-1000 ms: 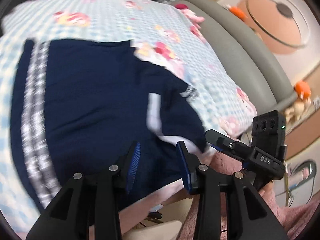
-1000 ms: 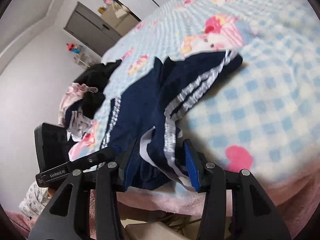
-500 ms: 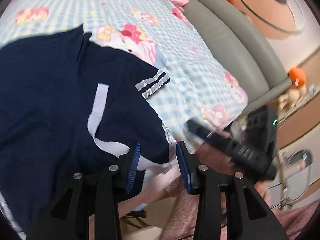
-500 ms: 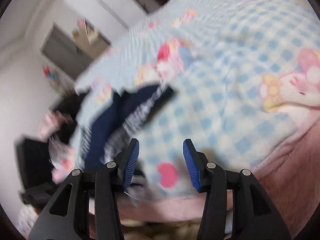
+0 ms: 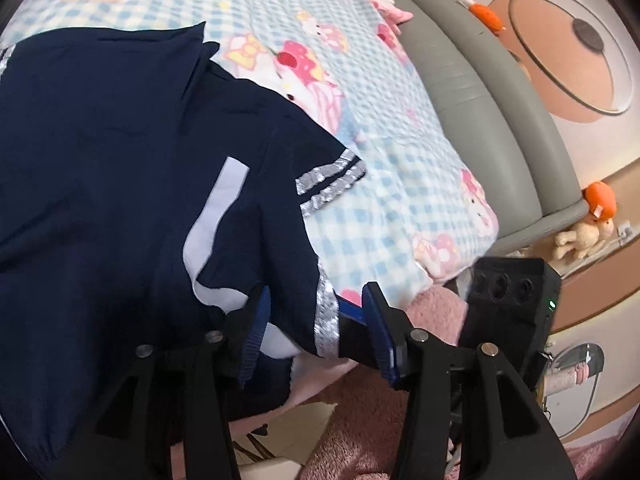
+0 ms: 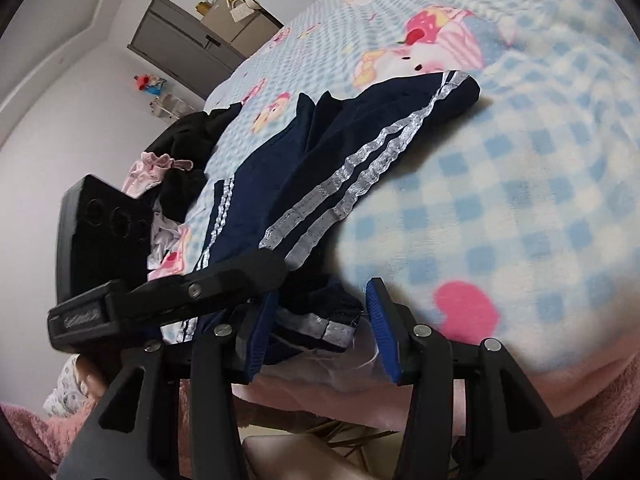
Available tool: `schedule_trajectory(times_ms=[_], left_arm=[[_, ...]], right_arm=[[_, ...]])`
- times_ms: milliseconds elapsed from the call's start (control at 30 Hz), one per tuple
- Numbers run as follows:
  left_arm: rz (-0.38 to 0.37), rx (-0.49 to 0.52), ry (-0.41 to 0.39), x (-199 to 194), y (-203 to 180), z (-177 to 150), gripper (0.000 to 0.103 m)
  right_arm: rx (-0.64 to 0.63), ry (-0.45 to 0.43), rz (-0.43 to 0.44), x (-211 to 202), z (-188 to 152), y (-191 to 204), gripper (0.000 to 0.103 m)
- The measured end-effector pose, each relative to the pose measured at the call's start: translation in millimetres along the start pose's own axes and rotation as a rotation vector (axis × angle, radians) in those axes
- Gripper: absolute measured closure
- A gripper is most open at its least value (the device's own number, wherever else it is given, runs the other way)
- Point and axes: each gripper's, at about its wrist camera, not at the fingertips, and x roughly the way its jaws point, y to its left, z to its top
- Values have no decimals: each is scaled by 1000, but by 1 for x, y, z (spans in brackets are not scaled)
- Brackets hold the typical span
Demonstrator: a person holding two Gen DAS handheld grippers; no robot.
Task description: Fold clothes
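Navy garment [image 5: 120, 160] on checked bed [image 5: 392, 168]; left tongs [image 5: 316, 332] spreading around its hem, right tongs [image 6: 320, 320] parted, not pinching its corner

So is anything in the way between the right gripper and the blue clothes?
Nothing visible. The navy garment has its hem lying right between the open fingers of the right gripper. The left gripper sits just beside it, at the same edge, with its jaws opening.
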Motion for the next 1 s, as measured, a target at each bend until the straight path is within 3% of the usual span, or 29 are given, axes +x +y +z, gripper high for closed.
schedule_trajectory(times_ms=[67,133,167,233,400,700,867,1000], left_arm=[[22,2,11,3,1,3,55],[72,29,25,7,-2,6,83],[109,50,28,7,-5,6,88],[183,94,34,9,-10,7,90],[168,107,-38,-15,-15,12,90],[197,20,-119,-54,11,14,90],[210,5,-164,-77,18,12,90],[254,-59,-162,-81,38,10,90]], right_arm=[[-16,-10,-19,-4,-2,3,55],[-46,-14,-78,-6,-2,6,55],[-63,-22,-123,-7,-2,6,55],[-45,-63,-161,-14,1,2,54],[48,-97,-163,-18,5,-14,53],[-39,-12,-209,18,11,6,47],[-178,20,-275,27,29,29,47],[-107,17,-185,31,24,17,46]])
